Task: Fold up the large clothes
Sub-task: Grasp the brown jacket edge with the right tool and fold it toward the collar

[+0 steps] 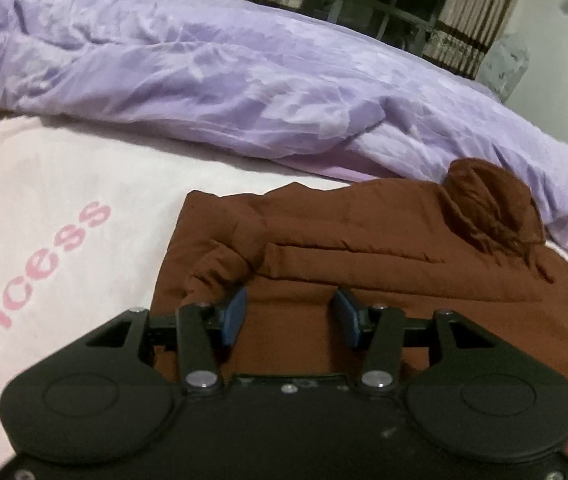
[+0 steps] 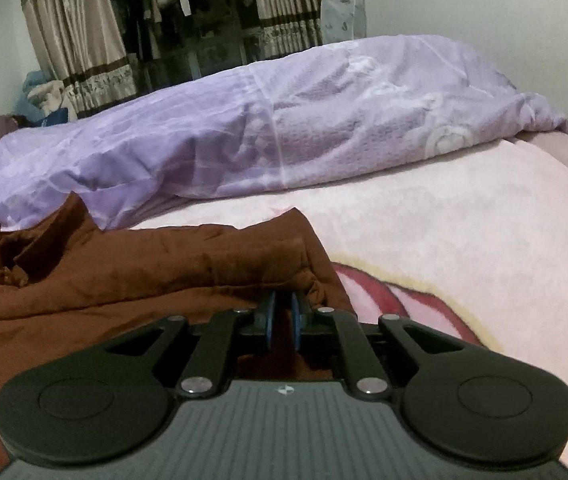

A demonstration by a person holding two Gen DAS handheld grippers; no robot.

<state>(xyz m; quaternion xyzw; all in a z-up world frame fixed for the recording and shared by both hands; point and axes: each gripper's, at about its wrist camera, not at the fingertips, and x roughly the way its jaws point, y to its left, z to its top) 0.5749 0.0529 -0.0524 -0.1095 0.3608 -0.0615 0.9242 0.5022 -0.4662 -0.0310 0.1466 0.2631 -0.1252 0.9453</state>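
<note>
In the left wrist view, the brown coat (image 1: 363,248) lies on a pink blanket (image 1: 64,184) on the bed, with a purple duvet (image 1: 204,76) bunched behind it. The left gripper (image 1: 289,316) hovers over the coat, its blue fingers (image 1: 234,314) apart with nothing clamped between them.

In the right wrist view, the right gripper (image 2: 283,318) has its fingers nearly together, pinching the coat's (image 2: 124,272) edge near the blanket (image 2: 463,232).

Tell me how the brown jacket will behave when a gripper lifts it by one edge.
The brown jacket looks padded and soft, so it will probably sag and unfold. Its puffy folds suggest bulk more than weight. The fabric seems matte, so slipping is unlikely.
</note>
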